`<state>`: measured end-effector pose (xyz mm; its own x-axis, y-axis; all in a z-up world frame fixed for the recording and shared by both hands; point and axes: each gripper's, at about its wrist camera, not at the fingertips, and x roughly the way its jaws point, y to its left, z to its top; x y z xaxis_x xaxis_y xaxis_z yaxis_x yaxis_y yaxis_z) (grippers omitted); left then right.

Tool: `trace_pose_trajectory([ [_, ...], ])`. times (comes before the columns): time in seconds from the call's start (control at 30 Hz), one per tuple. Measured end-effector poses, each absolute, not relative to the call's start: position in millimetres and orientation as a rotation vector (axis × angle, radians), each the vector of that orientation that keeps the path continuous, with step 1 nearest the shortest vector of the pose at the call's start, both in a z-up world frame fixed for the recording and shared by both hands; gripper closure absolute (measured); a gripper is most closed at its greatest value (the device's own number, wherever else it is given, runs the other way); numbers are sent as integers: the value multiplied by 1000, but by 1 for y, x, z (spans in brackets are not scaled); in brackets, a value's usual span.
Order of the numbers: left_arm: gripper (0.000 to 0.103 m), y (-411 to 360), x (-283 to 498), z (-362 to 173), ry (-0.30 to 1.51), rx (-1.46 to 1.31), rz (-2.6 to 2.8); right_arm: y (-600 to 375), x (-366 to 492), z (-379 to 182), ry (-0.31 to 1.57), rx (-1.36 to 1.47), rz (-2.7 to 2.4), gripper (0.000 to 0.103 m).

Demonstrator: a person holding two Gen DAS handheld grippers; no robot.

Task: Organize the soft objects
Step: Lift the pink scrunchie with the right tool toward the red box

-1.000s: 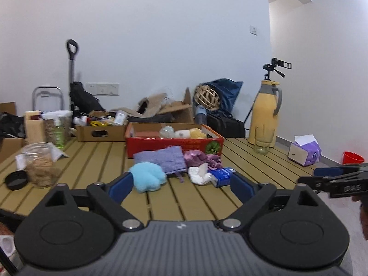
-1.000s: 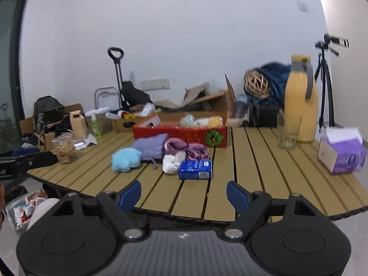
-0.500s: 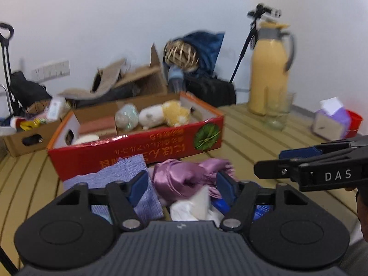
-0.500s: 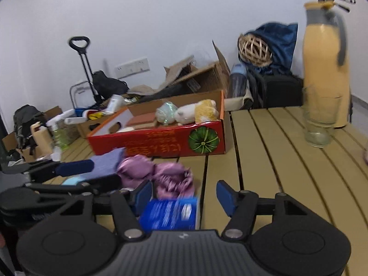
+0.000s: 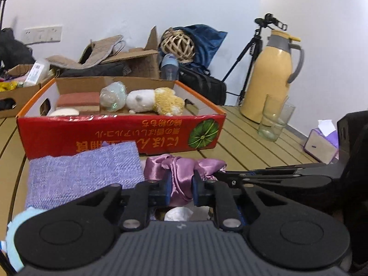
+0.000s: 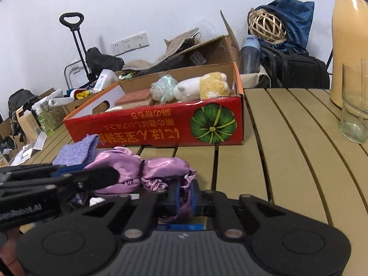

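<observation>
The left tongs (image 5: 181,189) have just closed and pinch the satin (image 5: 184,170) on the table (image 5: 248,147), beside the cloth (image 5: 82,172). The right tongs (image 6: 183,197) pinch its other end. Next: lift together into the box (image 5: 119,135).

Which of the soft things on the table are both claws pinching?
The shiny pink satin cloth, bunched in front of the red box. Both the left claw and right claw are shut on it. The lavender towel beside it lies untouched.

yellow thermos jug (image 5: 269,76), empty glass (image 5: 274,120), tripod (image 5: 253,53)
</observation>
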<state>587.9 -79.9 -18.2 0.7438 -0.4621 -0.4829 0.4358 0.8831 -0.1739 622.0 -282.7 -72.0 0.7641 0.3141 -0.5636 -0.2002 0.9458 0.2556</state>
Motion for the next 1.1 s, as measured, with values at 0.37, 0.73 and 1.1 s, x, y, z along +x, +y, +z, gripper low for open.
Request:
trace_pose_trajectory([
  [0.37,88,-61,509,65,332,-124,-526,-290,537,12,359,199,295,99],
  [0.73,88,-42,467,86,307,-191,-515,-280,483,45,313,177,350,99],
  [1.1,88,13,621,88,474,-299,-484,-252,622,61,431,189,424,99],
])
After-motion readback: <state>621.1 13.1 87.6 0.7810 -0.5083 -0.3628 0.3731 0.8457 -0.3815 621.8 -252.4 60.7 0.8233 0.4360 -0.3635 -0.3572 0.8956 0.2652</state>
